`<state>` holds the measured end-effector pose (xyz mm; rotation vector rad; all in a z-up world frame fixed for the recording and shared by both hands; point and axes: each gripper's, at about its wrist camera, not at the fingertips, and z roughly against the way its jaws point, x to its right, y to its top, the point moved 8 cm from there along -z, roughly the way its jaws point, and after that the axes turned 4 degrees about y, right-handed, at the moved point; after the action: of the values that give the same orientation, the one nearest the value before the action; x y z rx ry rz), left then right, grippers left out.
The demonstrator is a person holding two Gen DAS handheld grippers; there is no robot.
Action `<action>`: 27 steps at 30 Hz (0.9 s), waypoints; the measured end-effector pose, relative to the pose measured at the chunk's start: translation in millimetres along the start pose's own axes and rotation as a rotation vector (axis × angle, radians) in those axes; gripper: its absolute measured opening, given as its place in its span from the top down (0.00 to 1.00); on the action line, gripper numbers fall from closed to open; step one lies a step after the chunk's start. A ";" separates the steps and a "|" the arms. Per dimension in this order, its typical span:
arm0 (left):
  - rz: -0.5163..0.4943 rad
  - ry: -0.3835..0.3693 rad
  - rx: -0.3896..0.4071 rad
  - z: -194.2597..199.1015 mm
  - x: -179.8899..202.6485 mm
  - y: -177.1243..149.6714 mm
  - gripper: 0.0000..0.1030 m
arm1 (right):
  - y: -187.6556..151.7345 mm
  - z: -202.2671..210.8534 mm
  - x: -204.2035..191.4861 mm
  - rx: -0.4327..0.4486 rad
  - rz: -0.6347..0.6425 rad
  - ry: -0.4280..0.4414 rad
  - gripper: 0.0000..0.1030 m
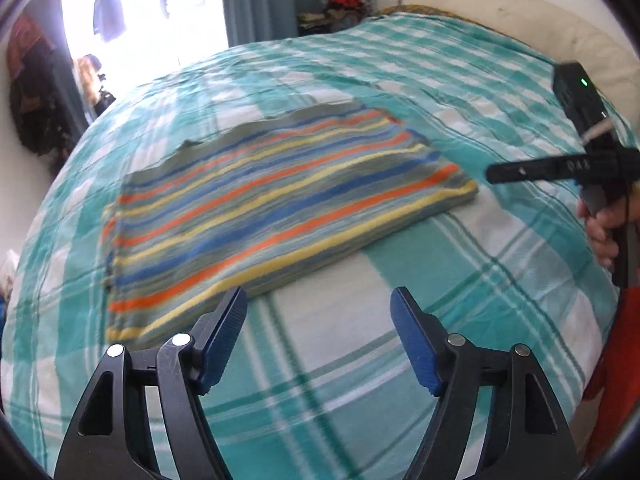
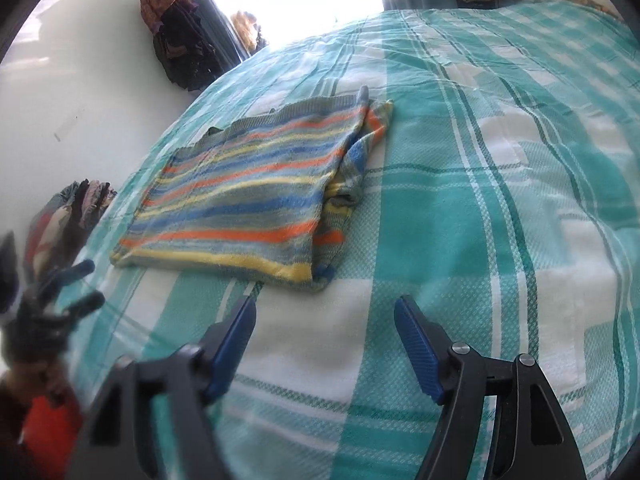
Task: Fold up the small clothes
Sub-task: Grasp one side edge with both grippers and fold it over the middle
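Striped garment (image 1: 276, 200) folded on bed (image 1: 440, 280) | beyond both open, empty jaws

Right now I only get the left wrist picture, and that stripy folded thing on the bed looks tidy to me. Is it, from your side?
Observer: Not quite. In the right wrist view the striped garment has a bunched flap sticking out along its right edge, lying on the checked bedspread.
Operator: Is the other claw holding that flap?
Observer: No. The right gripper is open with only bedspread between its fingers, short of the garment's near corner.
Operator: Anything left of the bed?
Observer: Yes, a heap of clothes lies below the bed's left side.
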<state>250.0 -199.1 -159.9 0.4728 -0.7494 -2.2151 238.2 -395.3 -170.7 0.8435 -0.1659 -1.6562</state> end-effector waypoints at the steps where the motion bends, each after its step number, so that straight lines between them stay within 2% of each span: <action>1: -0.056 -0.029 -0.003 -14.7 22.7 10.3 0.34 | 13.3 -2.0 6.5 0.001 -0.026 0.013 0.31; 4: -0.215 -0.024 -0.016 -59.0 79.2 35.9 0.33 | 50.5 -20.7 26.2 -0.023 -0.121 0.084 0.31; 6: -0.298 0.042 -0.005 -81.4 101.5 51.4 0.30 | 71.1 -39.2 39.1 -0.043 -0.166 0.109 0.31; 8: -0.319 0.100 0.018 -94.5 110.0 65.3 0.26 | 90.3 -57.9 50.2 -0.057 -0.202 0.124 0.31; 9: -0.309 0.094 0.016 -98.4 111.5 69.1 0.31 | 98.0 -68.4 54.6 -0.066 -0.224 0.135 0.31; 10: -0.294 0.075 0.019 -100.1 113.6 71.7 0.55 | 105.2 -77.8 58.3 -0.067 -0.243 0.139 0.31; 11: -0.291 0.071 0.017 -101.7 115.7 72.3 0.75 | 112.5 -87.2 59.6 -0.067 -0.255 0.149 0.31; 12: -0.307 0.099 0.018 -103.2 117.9 72.4 0.92 | 119.3 -97.1 58.8 -0.075 -0.260 0.165 0.31; 14: -0.317 0.100 0.055 -97.8 121.1 72.8 0.94 | 128.6 -117.5 53.5 -0.104 -0.262 0.183 0.33; 15: -0.303 0.087 0.070 -93.1 120.1 73.7 0.95 | 134.3 -126.1 51.8 -0.111 -0.265 0.187 0.43; 16: -0.271 0.065 0.088 -85.9 115.7 75.8 0.95 | 138.3 -132.6 50.7 -0.114 -0.272 0.176 0.57; 17: -0.222 0.045 0.103 -77.1 107.7 78.5 0.95 | 141.4 -136.3 50.7 -0.118 -0.282 0.146 0.92; 19: -0.094 0.009 0.127 -55.7 82.8 83.1 0.96 | 149.9 -132.7 37.4 -0.100 -0.250 0.118 0.91; 21: 0.058 -0.034 0.146 -31.9 49.1 82.4 0.96 | 162.5 -120.3 4.0 -0.064 -0.169 0.144 0.91; 24: 0.292 -0.078 0.162 -1.2 -12.0 68.9 0.96 | 175.7 -108.9 -66.2 -0.041 -0.041 0.202 0.91; 27: 0.515 -0.089 0.142 12.1 -76.9 40.5 0.96 | 182.3 -125.9 -139.9 -0.052 0.065 0.235 0.91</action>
<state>315.7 -159.9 -116.9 0.2164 -0.9588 -1.7171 463.2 -278.8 -104.1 0.9750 0.0123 -1.4818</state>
